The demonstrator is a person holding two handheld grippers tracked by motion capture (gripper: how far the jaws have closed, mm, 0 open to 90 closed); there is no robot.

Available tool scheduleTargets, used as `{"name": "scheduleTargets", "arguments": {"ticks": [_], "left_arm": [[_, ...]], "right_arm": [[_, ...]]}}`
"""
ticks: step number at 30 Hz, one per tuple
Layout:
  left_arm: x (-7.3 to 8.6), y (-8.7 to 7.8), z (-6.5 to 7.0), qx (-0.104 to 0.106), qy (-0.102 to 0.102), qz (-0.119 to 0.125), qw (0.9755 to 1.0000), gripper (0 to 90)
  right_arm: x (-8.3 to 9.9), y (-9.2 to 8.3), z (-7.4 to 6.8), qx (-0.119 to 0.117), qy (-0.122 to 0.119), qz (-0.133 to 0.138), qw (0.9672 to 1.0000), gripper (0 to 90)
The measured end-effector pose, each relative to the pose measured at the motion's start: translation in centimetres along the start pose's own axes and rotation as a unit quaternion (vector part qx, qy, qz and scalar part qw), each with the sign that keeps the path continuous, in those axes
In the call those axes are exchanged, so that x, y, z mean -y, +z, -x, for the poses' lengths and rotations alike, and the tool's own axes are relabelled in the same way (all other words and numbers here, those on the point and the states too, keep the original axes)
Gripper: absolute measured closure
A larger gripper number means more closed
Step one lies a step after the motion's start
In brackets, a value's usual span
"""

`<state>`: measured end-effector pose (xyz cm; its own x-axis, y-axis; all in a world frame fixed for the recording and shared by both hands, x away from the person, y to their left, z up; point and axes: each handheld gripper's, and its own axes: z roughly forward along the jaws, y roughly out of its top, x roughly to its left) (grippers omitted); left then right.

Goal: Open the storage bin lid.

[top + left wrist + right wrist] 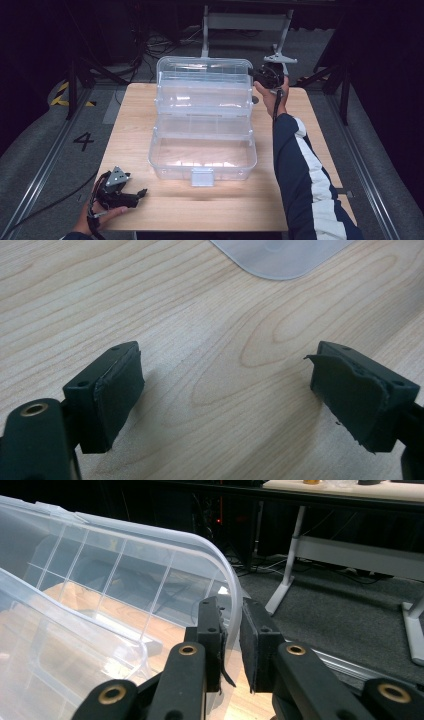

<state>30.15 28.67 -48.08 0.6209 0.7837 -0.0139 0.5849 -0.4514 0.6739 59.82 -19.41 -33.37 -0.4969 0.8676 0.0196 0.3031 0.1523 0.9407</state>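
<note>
Pinching the clear box's raised lid [150, 575], right gripper [231, 630]; left gripper [225, 390] released on table [200, 315].

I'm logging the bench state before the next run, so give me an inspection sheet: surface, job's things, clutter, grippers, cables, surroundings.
Surface: light wooden table, bare around the box.
Job's things: clear plastic tiered box standing open mid-table, lid raised at the far side, compartments look empty.
Clutter: nothing seen.
Grippers: left gripper open, low over the near left corner, holding nothing; right gripper closed on the lid's rim at the box's far right corner.
Cables: one trails from the left gripper off the table's near left edge; more lie on the floor beyond.
Surroundings: dark room, grey floor, metal desk frame behind.
</note>
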Motion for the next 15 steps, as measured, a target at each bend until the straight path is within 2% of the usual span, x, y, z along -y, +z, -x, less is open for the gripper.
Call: {"name": "scheduleTargets", "arguments": {"ticks": [1, 15], "left_arm": [[0.0, 0.0, -0.1, -0.002, 0.005, 0.001, 1.0000, 14.1], [0.0, 0.0, 0.0, -0.004, 0.000, 0.002, 1.0000, 14.3]], "right_arm": [[0.1, 0.1, 0.1, 0.000, 0.001, -0.003, 1.0000, 80.1], [0.7, 1.2, 0.5, 0.001, 0.010, -0.011, 0.9999, 79.3]]}}
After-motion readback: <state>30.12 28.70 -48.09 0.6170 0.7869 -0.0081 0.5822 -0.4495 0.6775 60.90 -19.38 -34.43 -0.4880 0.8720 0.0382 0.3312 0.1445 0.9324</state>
